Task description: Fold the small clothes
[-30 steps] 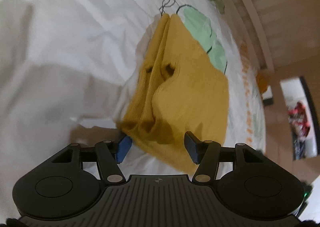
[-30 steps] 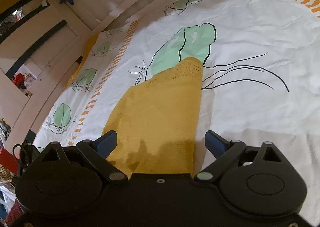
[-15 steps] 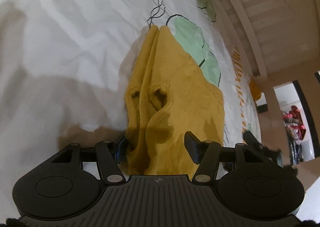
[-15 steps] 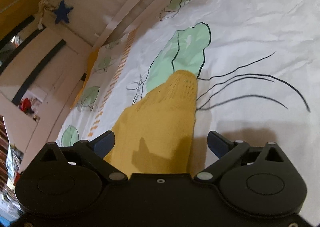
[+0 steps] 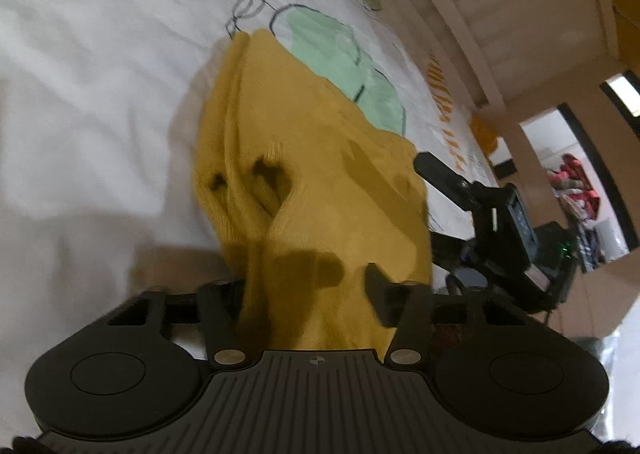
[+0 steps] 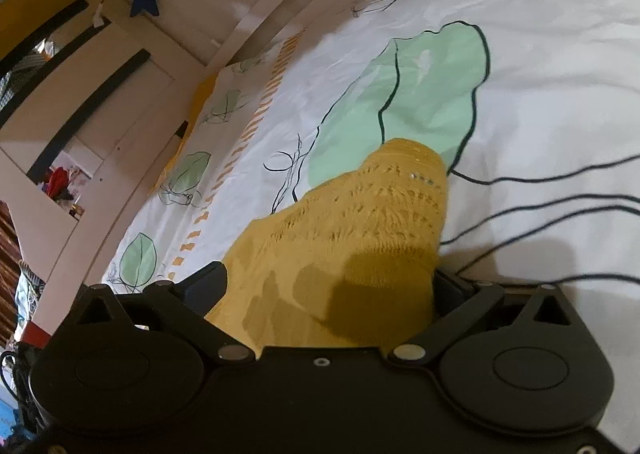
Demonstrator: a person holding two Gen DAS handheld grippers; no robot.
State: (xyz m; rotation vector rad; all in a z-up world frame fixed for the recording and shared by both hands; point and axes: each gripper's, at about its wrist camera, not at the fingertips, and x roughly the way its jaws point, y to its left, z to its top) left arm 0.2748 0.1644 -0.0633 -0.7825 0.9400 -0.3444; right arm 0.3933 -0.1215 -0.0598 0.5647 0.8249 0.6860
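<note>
A mustard-yellow knitted garment (image 5: 304, 158) lies bunched on the white bedsheet (image 5: 100, 66), its far end on a green leaf print. My left gripper (image 5: 308, 286) is open, its fingers on either side of the near edge of the cloth, which fills the gap between them. My right gripper (image 6: 328, 286) is open too, with the same garment (image 6: 360, 222) lying between its fingers. The right gripper also shows in the left wrist view (image 5: 492, 210), at the garment's right edge.
The sheet (image 6: 540, 34) carries green leaf prints, black line drawings and an orange striped border. A white wooden bed rail (image 6: 256, 14) with a blue star runs along the far side. A doorway with clutter (image 5: 576, 190) lies beyond the bed.
Both grippers have moved forward over the garment, so the cloth now lies deeper between their fingers. The right gripper has come into the left wrist view.
</note>
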